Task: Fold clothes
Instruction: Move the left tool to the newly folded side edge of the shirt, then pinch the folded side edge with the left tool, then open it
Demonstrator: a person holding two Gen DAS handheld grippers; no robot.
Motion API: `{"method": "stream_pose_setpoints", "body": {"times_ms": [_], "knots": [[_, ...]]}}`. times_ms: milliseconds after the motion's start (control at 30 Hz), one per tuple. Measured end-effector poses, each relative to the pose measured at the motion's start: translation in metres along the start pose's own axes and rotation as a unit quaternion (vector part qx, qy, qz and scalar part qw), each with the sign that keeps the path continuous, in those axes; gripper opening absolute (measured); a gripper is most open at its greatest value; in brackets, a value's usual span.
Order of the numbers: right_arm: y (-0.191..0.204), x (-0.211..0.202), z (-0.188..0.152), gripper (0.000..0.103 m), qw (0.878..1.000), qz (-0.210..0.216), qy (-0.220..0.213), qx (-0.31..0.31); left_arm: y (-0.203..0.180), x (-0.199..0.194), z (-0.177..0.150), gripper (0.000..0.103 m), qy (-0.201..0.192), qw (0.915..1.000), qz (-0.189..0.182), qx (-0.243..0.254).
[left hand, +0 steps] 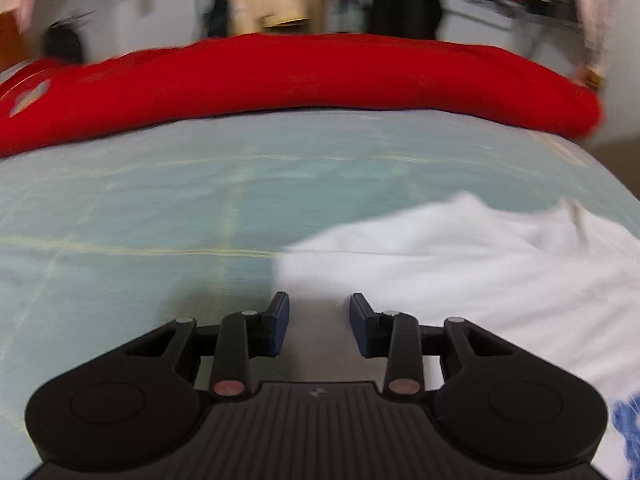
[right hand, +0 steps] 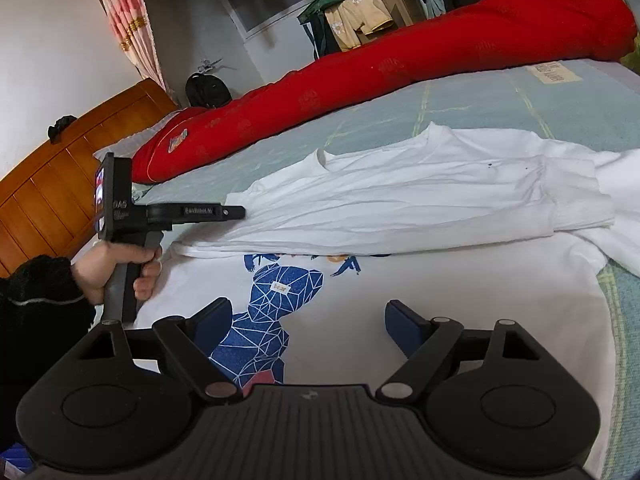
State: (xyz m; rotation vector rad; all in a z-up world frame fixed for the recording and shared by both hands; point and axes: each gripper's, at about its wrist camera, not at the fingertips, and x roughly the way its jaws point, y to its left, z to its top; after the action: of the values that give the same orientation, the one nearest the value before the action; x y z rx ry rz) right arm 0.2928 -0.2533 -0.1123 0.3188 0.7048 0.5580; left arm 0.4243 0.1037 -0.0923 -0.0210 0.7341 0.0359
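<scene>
A white T-shirt (right hand: 400, 200) with a blue geometric bear print (right hand: 272, 304) lies on the pale green bed sheet (right hand: 480, 104), its upper part folded over in a long band. My right gripper (right hand: 308, 320) hovers open over the print, jaws wide and nothing between them. My left gripper (right hand: 240, 211), held by a hand (right hand: 104, 264), points at the shirt's left edge. In the blurred left wrist view, the left gripper (left hand: 319, 312) stands open with a narrow empty gap, and the T-shirt (left hand: 460, 264) edge lies just ahead and to the right.
A long red rolled quilt (right hand: 400, 60) lies along the far side of the bed, also seen as the red quilt (left hand: 300, 76) ahead of the left gripper. A wooden headboard (right hand: 60, 184) stands at left. Boxes, hanging clothes and a curtain fill the background.
</scene>
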Motion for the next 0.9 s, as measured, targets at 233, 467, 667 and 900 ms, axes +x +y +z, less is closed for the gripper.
{"method": "stream_pose_setpoints", "body": {"times_ms": [233, 467, 667, 900], "knots": [[-0.002, 0.002, -0.003, 0.092, 1.000, 0.005, -0.001, 0.000, -0.022, -0.042, -0.002, 0.039, -0.029, 0.9953, -0.088, 0.029], [-0.003, 0.002, -0.004, 0.092, 1.000, 0.008, -0.001, 0.002, -0.036, -0.030, -0.017, 0.044, -0.001, 0.9930, -0.106, 0.051], [-0.006, 0.001, -0.004, 0.092, 1.000, 0.016, -0.002, 0.009, -0.014, -0.079, -0.009, 0.049, -0.045, 0.9929, -0.060, 0.092], [-0.005, 0.001, -0.004, 0.093, 1.000, 0.017, -0.003, 0.010, -0.033, -0.112, -0.062, 0.056, -0.047, 0.9646, -0.020, 0.259]]}}
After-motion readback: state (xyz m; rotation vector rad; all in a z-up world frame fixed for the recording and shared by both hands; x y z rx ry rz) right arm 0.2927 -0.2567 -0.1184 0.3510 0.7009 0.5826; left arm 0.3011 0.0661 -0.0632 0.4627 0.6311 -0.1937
